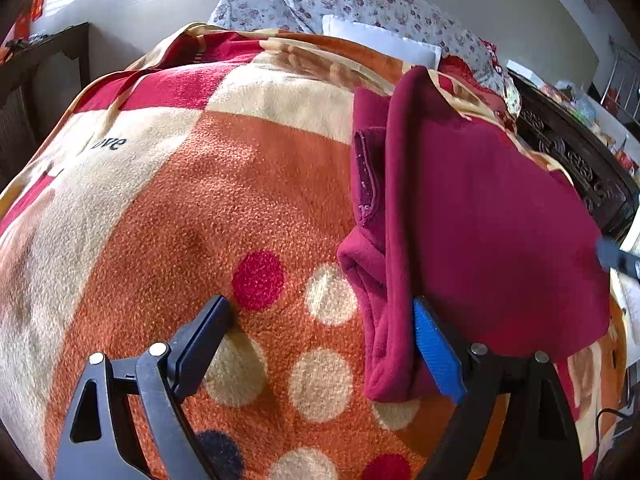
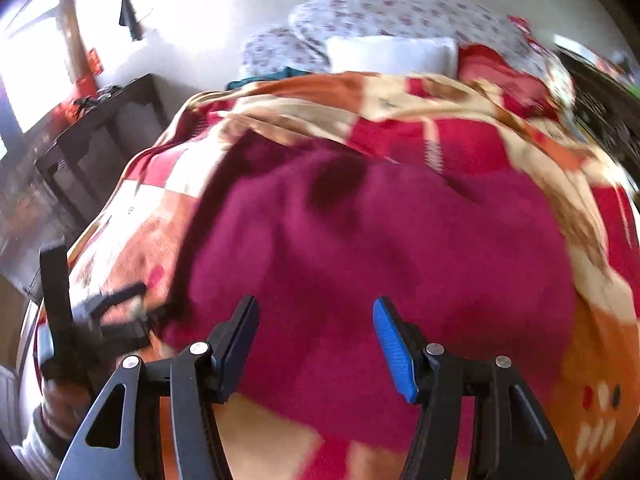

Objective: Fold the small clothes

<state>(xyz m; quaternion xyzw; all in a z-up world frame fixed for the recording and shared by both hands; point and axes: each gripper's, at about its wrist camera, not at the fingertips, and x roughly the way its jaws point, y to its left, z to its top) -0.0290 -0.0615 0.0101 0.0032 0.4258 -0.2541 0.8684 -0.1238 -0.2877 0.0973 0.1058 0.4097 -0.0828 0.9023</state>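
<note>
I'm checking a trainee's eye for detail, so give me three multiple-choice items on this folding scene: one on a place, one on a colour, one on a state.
1. Where does the garment lie?
A. On the patterned blanket
B. On the dark side table
C. On the white pillow

2. What colour is the garment?
A. Navy
B. Dark red
C. Grey

3. How does the left gripper stand?
A. Shut on the garment
B. Shut on nothing
C. Open, jaws wide apart

Answers:
1. A: blanket shows all around it.
2. B: maroon in both views.
3. C: spotted blanket shows between the fingers, and the garment's edge only lies against the blue pad.
</note>
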